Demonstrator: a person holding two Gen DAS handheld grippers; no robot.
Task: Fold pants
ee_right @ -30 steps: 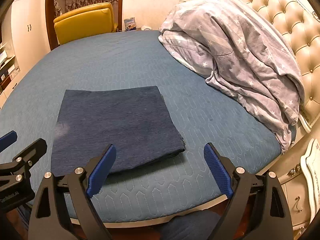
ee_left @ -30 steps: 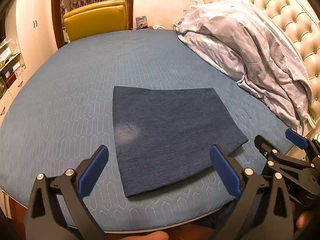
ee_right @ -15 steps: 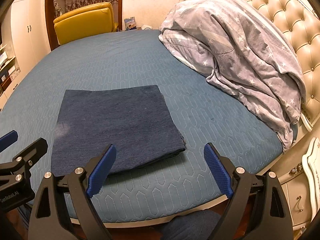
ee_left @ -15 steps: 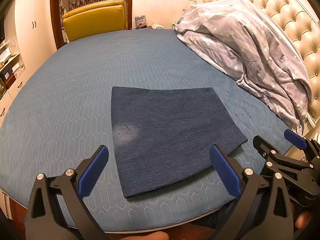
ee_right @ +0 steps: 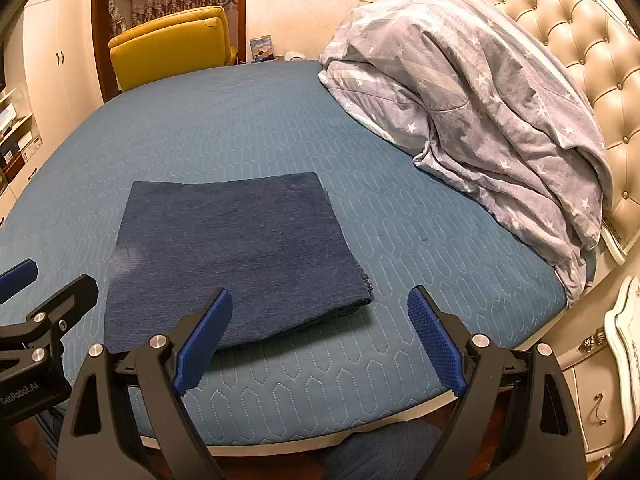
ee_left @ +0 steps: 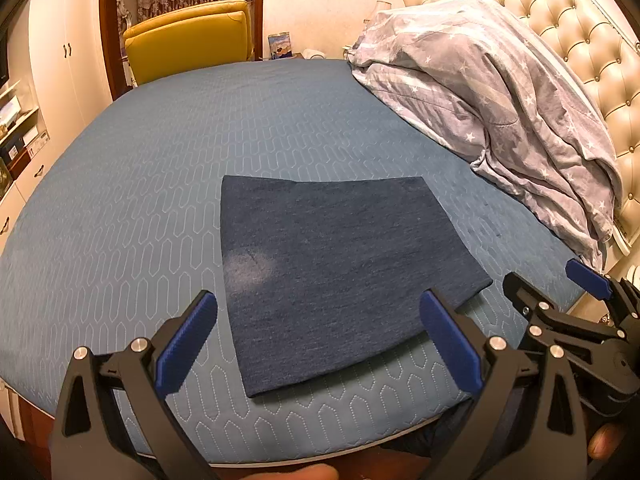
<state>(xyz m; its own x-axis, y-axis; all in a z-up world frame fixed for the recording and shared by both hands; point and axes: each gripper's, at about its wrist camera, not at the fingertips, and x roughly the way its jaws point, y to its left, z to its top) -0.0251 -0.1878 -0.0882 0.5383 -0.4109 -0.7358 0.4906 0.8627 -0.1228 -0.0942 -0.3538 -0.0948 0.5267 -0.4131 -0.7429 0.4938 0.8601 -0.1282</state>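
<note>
The dark blue pants (ee_left: pixel 336 268) lie folded into a flat rectangle on the blue quilted bed (ee_left: pixel 168 184), near its front edge. They also show in the right wrist view (ee_right: pixel 236 256). My left gripper (ee_left: pixel 318 340) is open and empty, held above the front edge of the folded pants. My right gripper (ee_right: pixel 320 340) is open and empty, just in front of the pants' right front corner. The right gripper also shows at the right of the left wrist view (ee_left: pixel 560 296), and the left gripper's fingers (ee_right: pixel 48 304) show at the left of the right wrist view.
A crumpled grey star-print duvet (ee_left: pixel 500 100) is piled at the right against a tufted cream headboard (ee_left: pixel 580 32). A yellow armchair (ee_left: pixel 192 40) stands beyond the bed. White wardrobes (ee_left: pixel 60 60) are at the left. A cream nightstand (ee_right: pixel 616 360) is at the right.
Both grippers have drifted very slightly; the pants have not moved and both grippers stay open.
</note>
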